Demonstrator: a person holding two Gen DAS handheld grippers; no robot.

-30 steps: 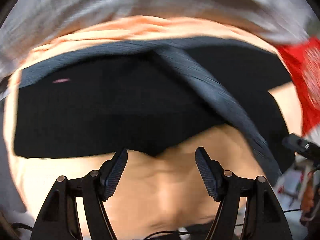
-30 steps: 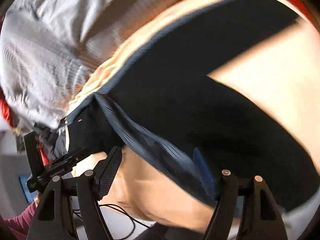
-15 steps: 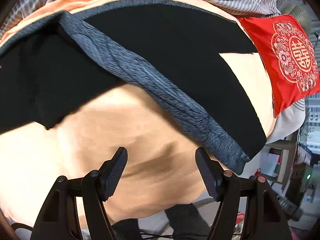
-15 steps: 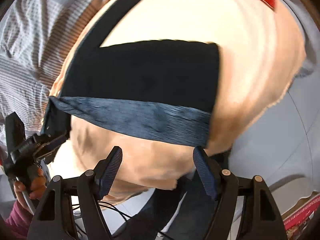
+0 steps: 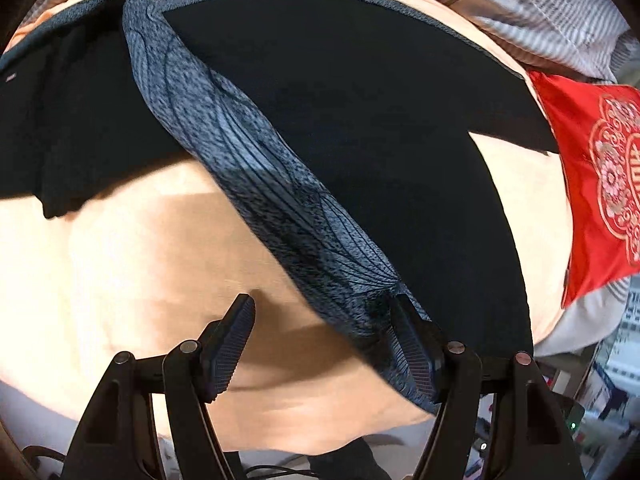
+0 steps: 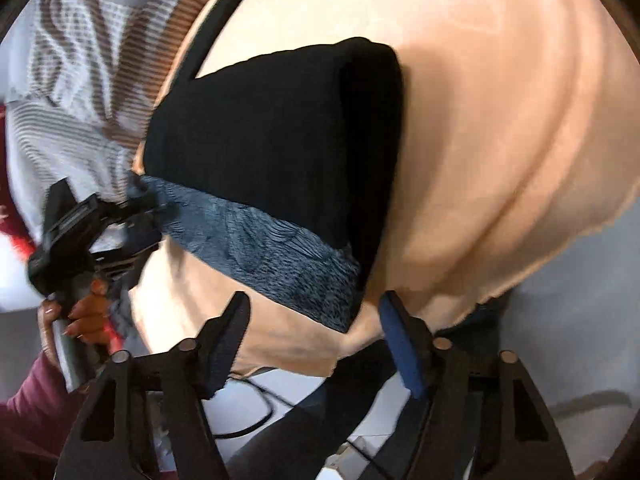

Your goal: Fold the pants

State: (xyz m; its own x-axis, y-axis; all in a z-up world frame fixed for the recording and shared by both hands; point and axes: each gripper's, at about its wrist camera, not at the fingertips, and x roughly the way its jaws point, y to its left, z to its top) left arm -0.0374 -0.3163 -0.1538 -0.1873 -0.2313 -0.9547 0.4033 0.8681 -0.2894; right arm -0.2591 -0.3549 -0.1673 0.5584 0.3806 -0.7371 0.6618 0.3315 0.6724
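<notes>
Black pants [image 5: 360, 120] with a blue-grey ribbed waistband [image 5: 256, 184] lie on a peach blanket [image 5: 132, 264]. In the left wrist view my left gripper [image 5: 324, 344] is open, its right finger just under the waistband's near corner. In the right wrist view the pants [image 6: 272, 136] lie folded, waistband [image 6: 272, 252] nearest me. My right gripper [image 6: 316, 340] is open and empty just below the waistband's right corner. The left gripper [image 6: 132, 216] shows at the waistband's left end, held by a hand.
A red embroidered cushion [image 5: 600, 184] lies at the blanket's right edge. Striped grey bedding [image 5: 552, 12] lies beyond the blanket, also in the right wrist view [image 6: 80, 92]. The blanket's edge [image 6: 560, 272] drops off to the floor at the right. Cables [image 6: 256, 412] run below.
Both grippers have drawn back from over the pants to the near blanket edge. The left one has closed in on the waistband's corner; the right now faces the waistband's other end. Both stay open.
</notes>
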